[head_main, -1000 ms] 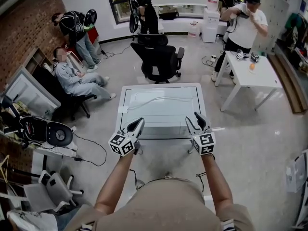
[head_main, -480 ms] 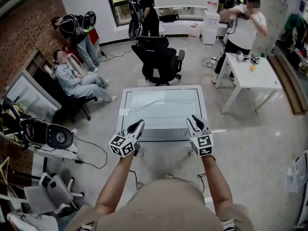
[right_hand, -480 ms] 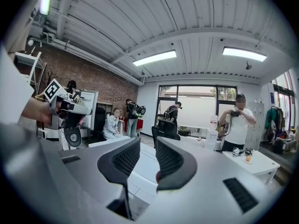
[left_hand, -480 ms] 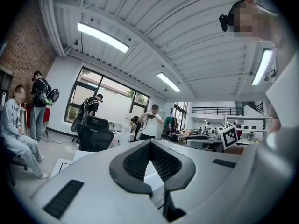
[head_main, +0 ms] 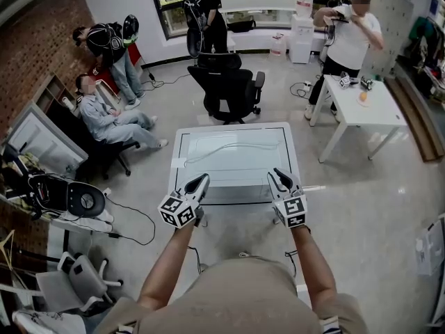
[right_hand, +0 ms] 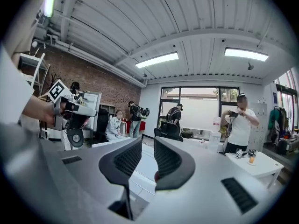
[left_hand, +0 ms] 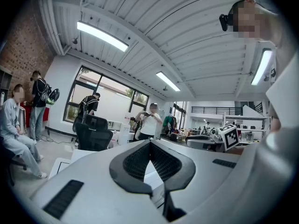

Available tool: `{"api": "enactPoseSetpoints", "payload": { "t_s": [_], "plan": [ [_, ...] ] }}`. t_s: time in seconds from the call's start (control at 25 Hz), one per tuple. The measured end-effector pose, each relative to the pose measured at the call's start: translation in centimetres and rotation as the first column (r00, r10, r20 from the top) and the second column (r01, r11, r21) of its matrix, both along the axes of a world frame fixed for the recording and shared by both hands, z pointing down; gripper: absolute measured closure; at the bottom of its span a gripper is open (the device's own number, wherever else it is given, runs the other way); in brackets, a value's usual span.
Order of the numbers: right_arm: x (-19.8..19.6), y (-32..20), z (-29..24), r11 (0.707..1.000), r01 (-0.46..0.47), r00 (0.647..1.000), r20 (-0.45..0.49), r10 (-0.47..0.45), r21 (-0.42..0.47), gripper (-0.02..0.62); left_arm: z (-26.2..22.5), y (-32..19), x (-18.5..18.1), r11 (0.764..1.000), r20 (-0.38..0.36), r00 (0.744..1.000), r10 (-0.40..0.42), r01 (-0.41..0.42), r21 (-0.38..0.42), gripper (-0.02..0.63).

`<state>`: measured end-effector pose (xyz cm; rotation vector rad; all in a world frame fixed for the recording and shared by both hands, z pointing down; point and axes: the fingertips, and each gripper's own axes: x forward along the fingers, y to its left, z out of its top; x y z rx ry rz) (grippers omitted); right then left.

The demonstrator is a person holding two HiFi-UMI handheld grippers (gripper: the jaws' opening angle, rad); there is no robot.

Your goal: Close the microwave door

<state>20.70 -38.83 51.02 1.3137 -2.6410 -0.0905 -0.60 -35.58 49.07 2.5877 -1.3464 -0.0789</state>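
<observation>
Claws [head_main: 201, 179] [head_main: 278, 174] both closed, empty

Your right gripper [head_main: 279, 175] has just been closing: its 2 jaws, spread wide 1 second ago and half-closed after that, now stand almost together, with only a thin slit and nothing between them. Across the room, the person in the white shirt [head_main: 350, 32] has shifted a little, with both elbows lifted and hands up near the head.
</observation>
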Motion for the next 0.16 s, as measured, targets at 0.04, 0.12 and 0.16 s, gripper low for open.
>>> {"api": "enactPoseSetpoints", "payload": {
  "t_s": [0.04,0.12,0.16],
  "plan": [
    [-0.02,-0.01,-0.04,1.0,0.0,1.0,0.002,0.0,0.001,0.514,-0.03,-0.04,0.05,1.0,0.0,1.0,0.001,-0.001,0.0,0.603],
    [0.0,-0.08,-0.01,1.0,-0.002,1.0,0.002,0.002,0.005,0.517,-0.1,-0.11,0.14,1.0,0.0,1.0,0.004,-0.004,0.002,0.603],
    [0.03,-0.12,0.03,1.0,-0.003,1.0,0.001,0.003,0.007,0.517,-0.13,-0.15,0.19,1.0,0.001,1.0,0.005,-0.005,0.003,0.603]
  ]
}}
